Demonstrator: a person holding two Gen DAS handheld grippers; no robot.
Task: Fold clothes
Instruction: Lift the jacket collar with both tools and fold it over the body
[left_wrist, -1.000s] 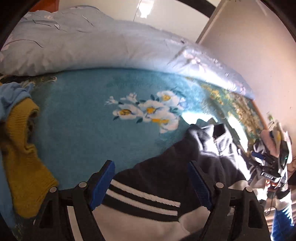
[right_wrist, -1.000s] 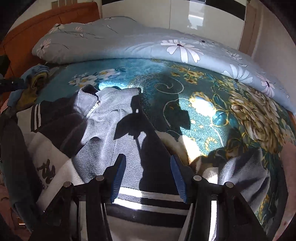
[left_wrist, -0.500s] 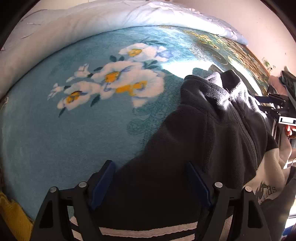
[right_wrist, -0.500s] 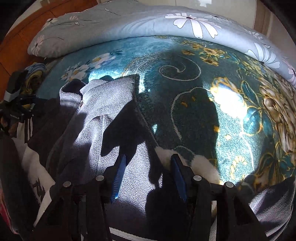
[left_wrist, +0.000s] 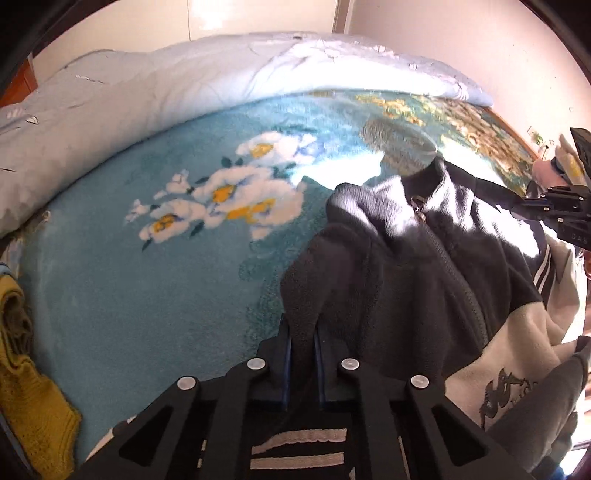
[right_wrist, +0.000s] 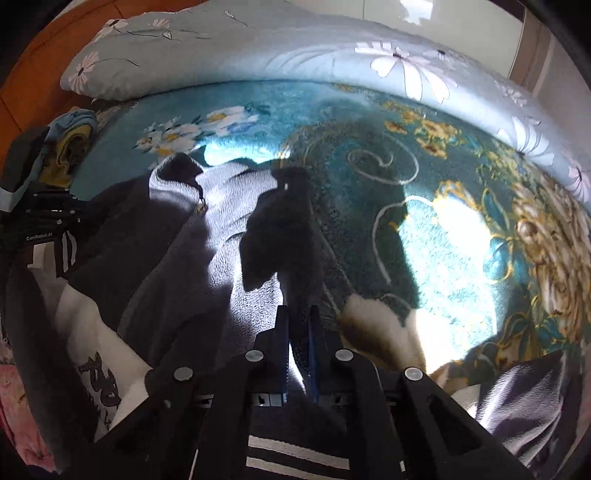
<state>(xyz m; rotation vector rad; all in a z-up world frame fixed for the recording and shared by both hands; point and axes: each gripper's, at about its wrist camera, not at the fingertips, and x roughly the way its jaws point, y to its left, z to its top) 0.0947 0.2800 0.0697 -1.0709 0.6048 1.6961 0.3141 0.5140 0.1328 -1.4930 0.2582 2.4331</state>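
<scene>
- Both grippers, wide open over the jacket a second ago, have now closed on its fabric: the left gripper (left_wrist: 302, 334) pinches a fold at the jacket's left shoulder edge, and the right gripper (right_wrist: 297, 325) pinches a fold at the opposite edge.
- Each pair of blue pads sits nearly together with dark fleece squeezed between them, so both grips look firm rather than loose.
- Holding the two shoulder edges at once likely serves to lift or pull the jacket (left_wrist: 406, 280) flat and square before a fold; that is a judgement from the matched grips.
- From the left wrist view, the right gripper (left_wrist: 554, 206) shows at the far right edge, so the two hands are well apart with the jacket's chest between them.
- The jacket lies on the teal flowered blanket (left_wrist: 147, 288) covering the bed, collar pointing toward the pale blue quilt (left_wrist: 184, 92) bunched at the far side.
- It is dark grey fleece with a front zipper (left_wrist: 419, 214), a raised collar, a cream lower panel with a dark printed logo (left_wrist: 506, 391), and white stripes near the cuffs.
- The cloth is rumpled and partly sunlit, with one sleeve (right_wrist: 517, 391) trailing off to the right, not yet folded in.
- A mustard knit garment (left_wrist: 22, 387) lies at the left edge of the blanket, apart from the jacket.
</scene>
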